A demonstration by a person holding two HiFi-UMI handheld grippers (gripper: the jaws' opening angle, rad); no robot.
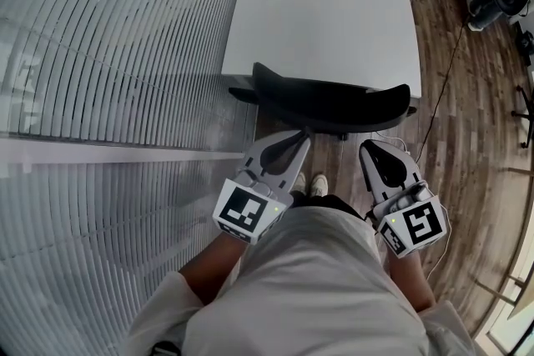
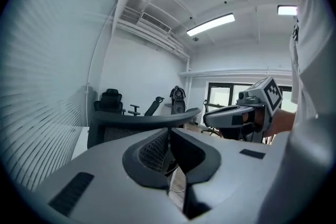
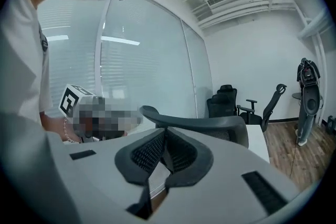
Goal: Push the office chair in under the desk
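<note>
office chair (image 1: 334,104): seat under bench (image 1: 325,21) near edge, backrest at it; appears pushed in. left gripper (image 1: 302,137), right gripper (image 1: 367,147): jaws together, holding nothing, clear of backrest. no further push seems needed.

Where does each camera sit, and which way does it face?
Head view: on the person's head, facing steeply down at black curved office chair backrest and white rectangular desk; shows left gripper, right gripper, white shirt.
Left gripper view: on that gripper, along its shut jaws toward the backrest; shows right gripper, shirt.
Right gripper view: on that gripper, along its shut jaws toward the backrest; shows left gripper.
Shared: all see the backrest.
</note>
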